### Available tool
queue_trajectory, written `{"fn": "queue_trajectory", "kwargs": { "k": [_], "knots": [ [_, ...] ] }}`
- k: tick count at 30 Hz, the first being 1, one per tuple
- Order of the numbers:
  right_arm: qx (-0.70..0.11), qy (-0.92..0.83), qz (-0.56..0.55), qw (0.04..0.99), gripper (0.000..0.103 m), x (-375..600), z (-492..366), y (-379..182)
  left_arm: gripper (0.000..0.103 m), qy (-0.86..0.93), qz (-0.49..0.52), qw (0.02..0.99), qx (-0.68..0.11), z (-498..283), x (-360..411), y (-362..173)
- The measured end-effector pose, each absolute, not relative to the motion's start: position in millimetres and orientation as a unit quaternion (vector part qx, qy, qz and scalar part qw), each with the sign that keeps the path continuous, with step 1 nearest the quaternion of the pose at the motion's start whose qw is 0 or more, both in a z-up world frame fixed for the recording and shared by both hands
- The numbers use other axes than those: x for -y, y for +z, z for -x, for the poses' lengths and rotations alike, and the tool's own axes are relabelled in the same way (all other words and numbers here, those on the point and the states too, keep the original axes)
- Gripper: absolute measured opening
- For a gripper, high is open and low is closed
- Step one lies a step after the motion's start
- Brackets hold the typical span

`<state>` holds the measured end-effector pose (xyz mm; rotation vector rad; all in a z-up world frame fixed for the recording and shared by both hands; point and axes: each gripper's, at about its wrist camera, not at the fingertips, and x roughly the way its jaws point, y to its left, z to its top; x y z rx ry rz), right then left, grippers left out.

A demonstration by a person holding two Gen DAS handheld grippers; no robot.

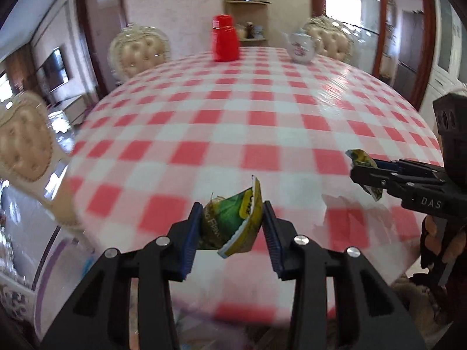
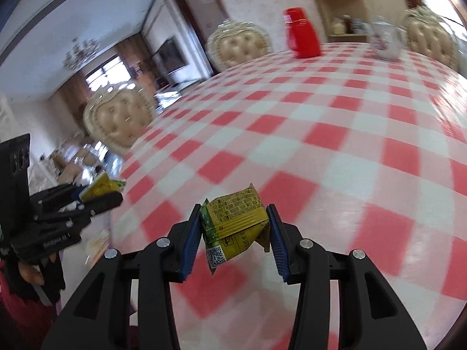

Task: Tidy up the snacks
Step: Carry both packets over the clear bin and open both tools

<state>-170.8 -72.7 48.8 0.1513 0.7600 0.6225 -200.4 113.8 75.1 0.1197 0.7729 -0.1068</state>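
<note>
Snack packets are what I have in both claws at the moment, one apiece, both held clear above the checked tablecloth (image 1: 233,122). Through my left wrist camera the left gripper (image 1: 232,218) stands partly closed with a crumpled green and yellow snack packet (image 1: 233,221) between its blue pads (image 1: 192,233); the near pad presses the wrapper's side, and the far pad seems to meet its folded edge, though blur keeps me from being sure how firmly. Only this view shows me the packet's green printed face. My right wrist camera gives what the left cannot: the right gripper (image 2: 233,227), partly closed, pinches a second yellow packet (image 2: 233,221) from both sides, its small print and a square code turned toward me. Each camera also catches the other tool side-on: the right gripper sits at the left view's right edge with a bit of wrapper poking past its tips, and the left gripper (image 2: 111,195) shows at the right view's left edge, gripped by a hand (image 2: 32,274) in a dark sleeve. Farther off on the table stand a red jug (image 1: 224,39) and a white teapot (image 1: 300,48) with a floral print; I cannot tell what either holds. Beyond them, cream tufted chairs (image 1: 140,54) ring the table, and a corner shelf (image 1: 246,3) carries small jars.
</note>
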Motion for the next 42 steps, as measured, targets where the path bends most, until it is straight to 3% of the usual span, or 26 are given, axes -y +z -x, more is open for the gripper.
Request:
{"fn": "queue_trajectory", "kwargs": {
  "k": [10, 21, 23, 24, 25, 35, 42],
  "knots": [
    [-0.358, 0.433, 0.056, 0.826, 0.044, -68, 228, 71, 0.042, 0.025, -0.044, 0.918, -0.393, 241, -226, 82],
    [-0.362, 0.501, 0.170, 0.767, 0.045, -177, 280, 56, 0.044, 0.076, -0.007, 0.909, -0.409, 289, -293, 55],
    [-0.363, 0.503, 0.184, 0.763, 0.053, -185, 286, 53, 0.062, 0.084, 0.002, 0.914, -0.397, 291, -298, 56],
    [-0.367, 0.505, 0.194, 0.757, 0.068, -187, 289, 51, 0.094, 0.086, 0.006, 0.916, -0.392, 291, -299, 57],
    [-0.371, 0.504, 0.201, 0.754, 0.085, -189, 290, 51, 0.101, 0.089, 0.009, 0.917, -0.388, 291, -298, 58],
    [-0.443, 0.428, 0.259, 0.744, 0.087, -193, 291, 63, 0.101, 0.253, -0.015, 0.888, -0.383, 289, -295, 70],
    [-0.506, 0.394, 0.239, 0.729, 0.086, -184, 276, 48, 0.101, 0.199, 0.056, 0.874, -0.440, 281, -308, 50]
  ]
}}
